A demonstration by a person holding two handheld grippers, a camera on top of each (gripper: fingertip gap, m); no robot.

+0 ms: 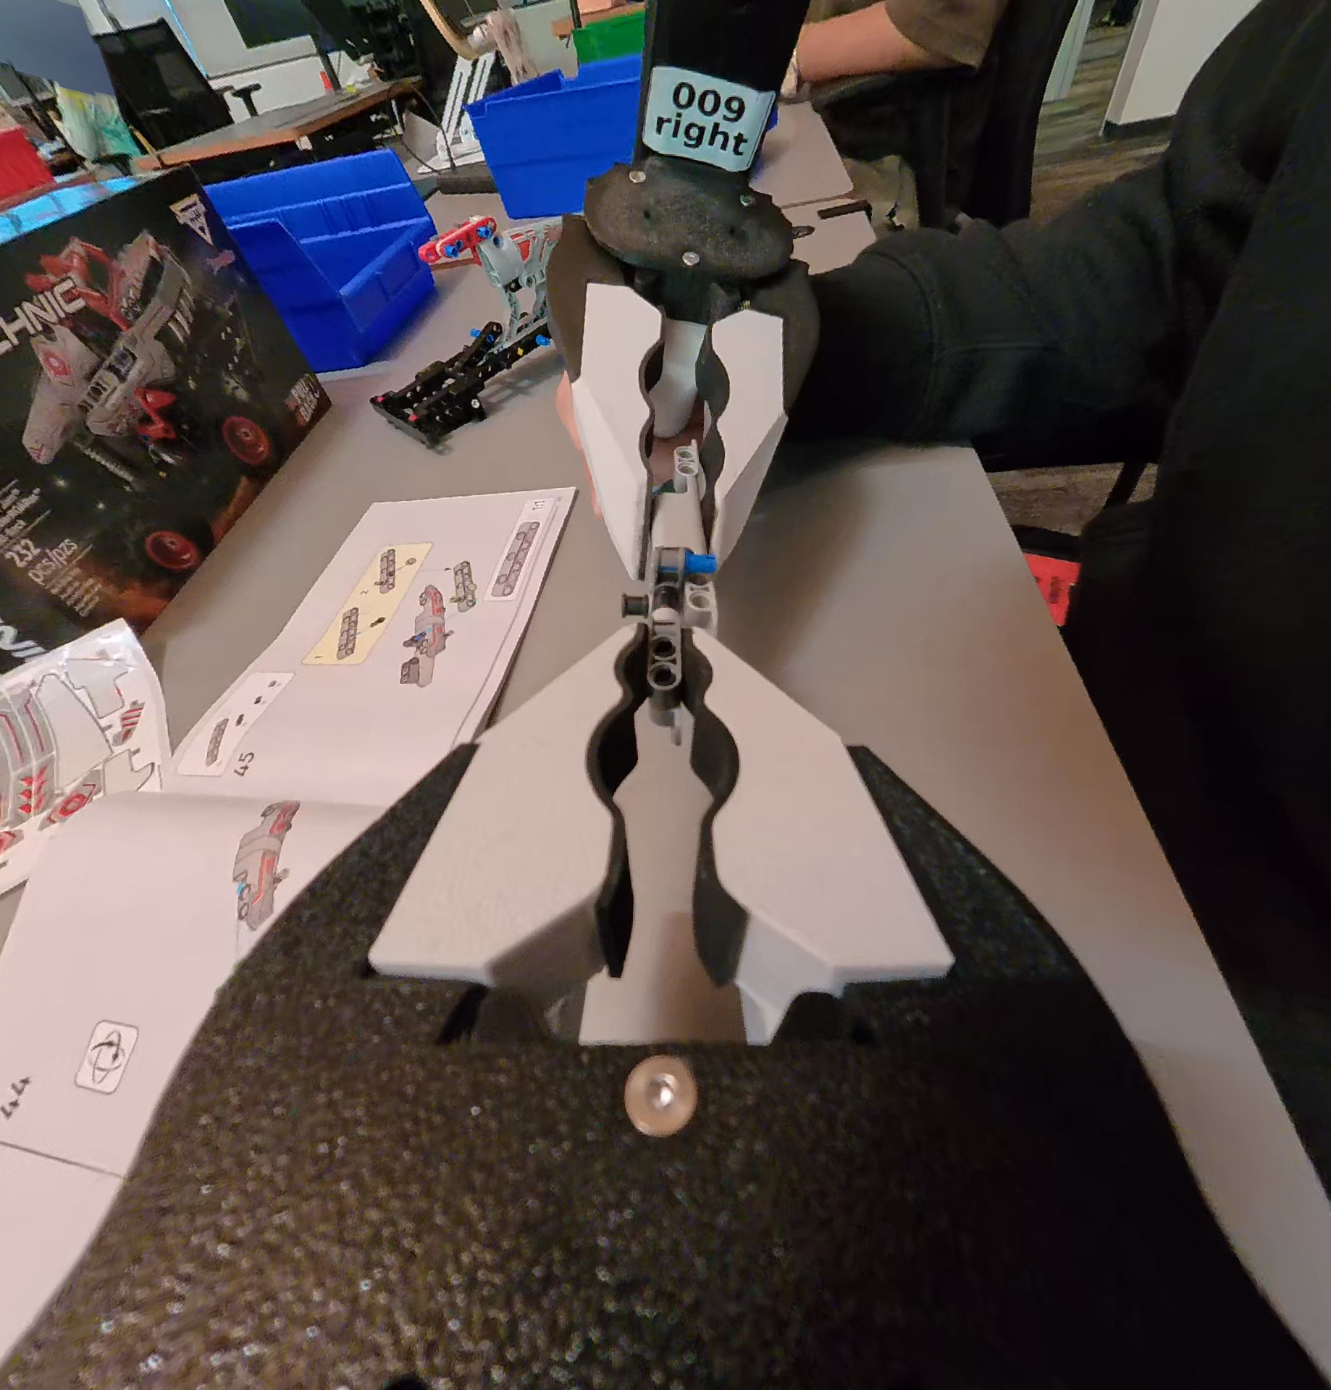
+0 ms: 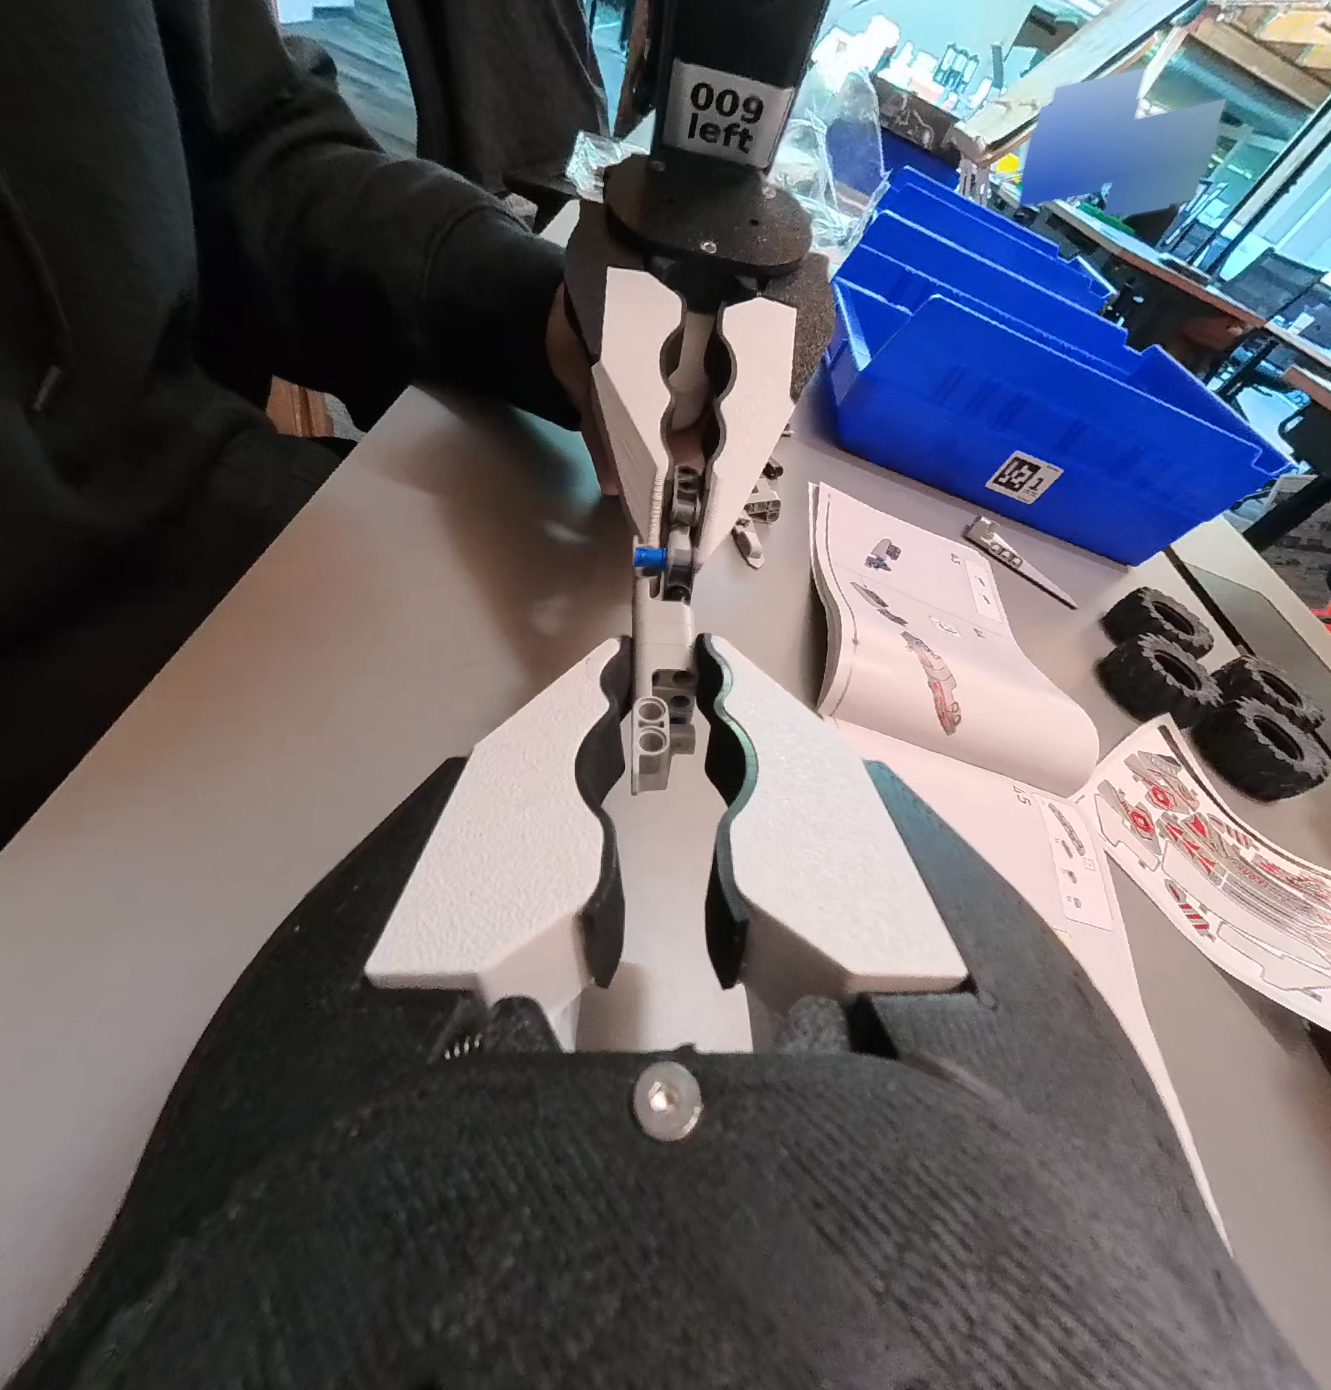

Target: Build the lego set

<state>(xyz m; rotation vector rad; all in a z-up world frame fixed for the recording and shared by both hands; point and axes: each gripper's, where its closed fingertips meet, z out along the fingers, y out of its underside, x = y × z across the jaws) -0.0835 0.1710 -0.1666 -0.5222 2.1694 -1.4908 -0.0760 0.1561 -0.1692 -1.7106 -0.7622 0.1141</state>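
Note:
A small grey lego assembly (image 1: pixel 666 662) with a blue pin (image 1: pixel 696 560) and a black pin (image 1: pixel 632 602) is held in the air between my two grippers, which face each other tip to tip. My left gripper (image 1: pixel 662 647) is shut on its dark grey holed beam. My right gripper (image 1: pixel 677 560) is shut on the light grey beam at the other end. In the right wrist view my right gripper (image 2: pixel 660 643) grips the light grey part (image 2: pixel 659 707), my left gripper (image 2: pixel 674 549) grips the far end, and the blue pin (image 2: pixel 650 556) sticks out sideways.
On the grey table (image 1: pixel 835 602) lie an open instruction booklet (image 1: pixel 422 617), a sticker sheet (image 2: pixel 1212 865), the set's box (image 1: pixel 121 391), a partly built chassis (image 1: pixel 482 338), blue bins (image 2: pixel 1024 421), several black tyres (image 2: pixel 1212 699) and loose grey pieces (image 2: pixel 753 526). Black sleeves hold both grippers. Less than 4 cm separates the two grippers' tips.

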